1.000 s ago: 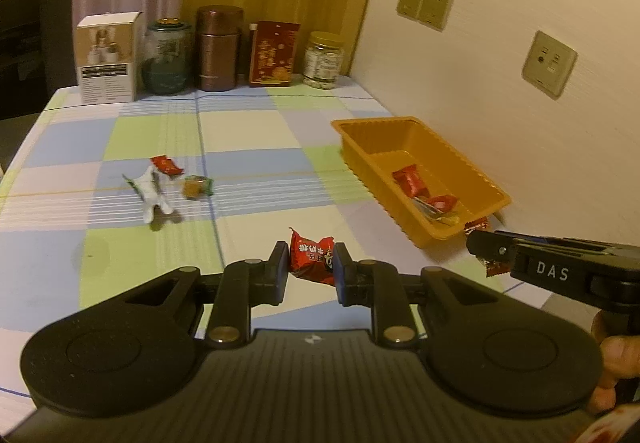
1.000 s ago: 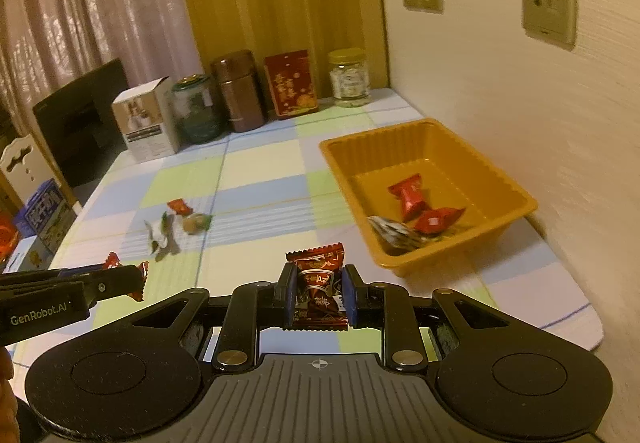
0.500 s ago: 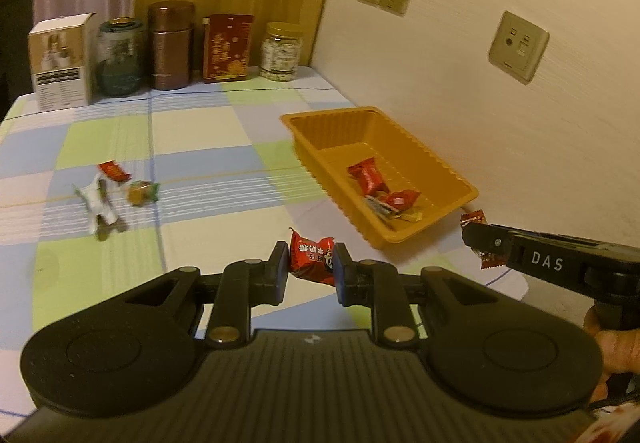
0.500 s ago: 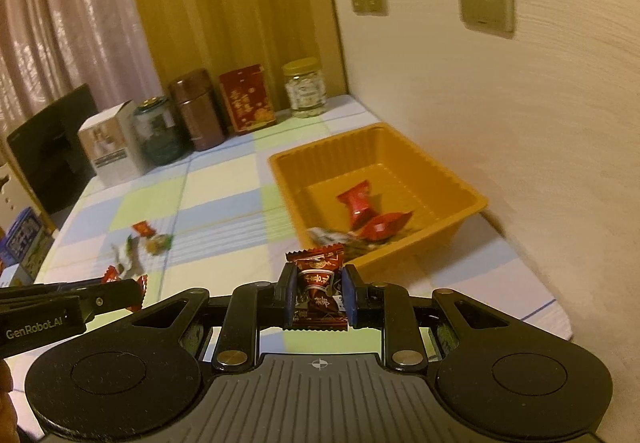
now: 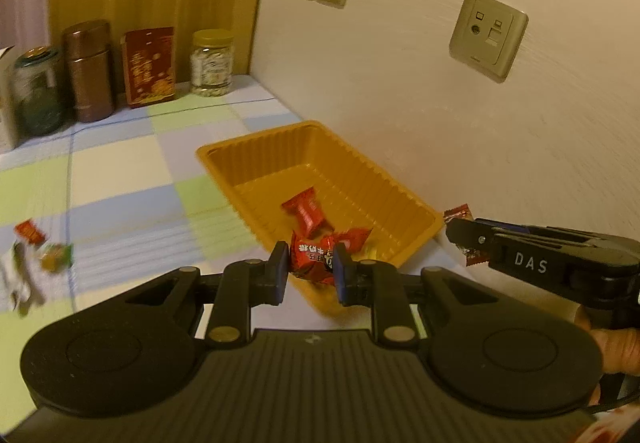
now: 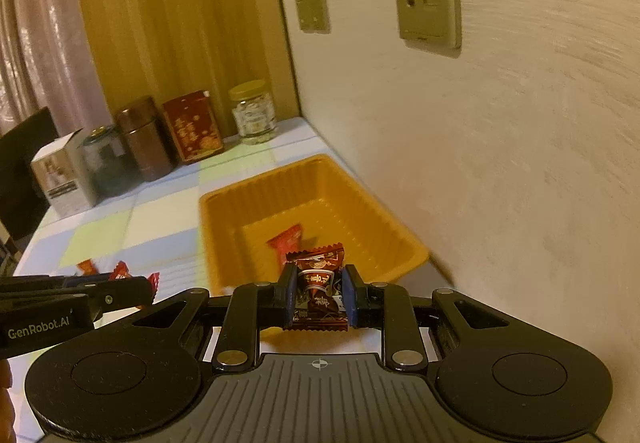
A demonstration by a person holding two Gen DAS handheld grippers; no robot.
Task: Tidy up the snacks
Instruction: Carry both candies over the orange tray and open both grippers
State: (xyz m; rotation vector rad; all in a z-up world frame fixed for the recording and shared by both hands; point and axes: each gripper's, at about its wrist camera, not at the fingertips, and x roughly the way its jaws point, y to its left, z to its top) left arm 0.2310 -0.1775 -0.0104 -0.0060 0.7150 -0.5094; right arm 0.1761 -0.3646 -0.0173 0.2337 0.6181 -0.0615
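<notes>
cream wall [image 5: 400, 83], yellow curtain [image 6: 160, 23], checkered tablecloth [image 5: 120, 179]

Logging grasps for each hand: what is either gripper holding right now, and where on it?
Left gripper pinches a red candy across its wrapped middle. Right gripper pinches a brown candy across its middle, crimped ends free.

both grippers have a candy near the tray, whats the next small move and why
Probably ease the left gripper forward over the orange tray and open it: its red candy hangs at the near rim, while the right gripper holds a brown candy.
</notes>
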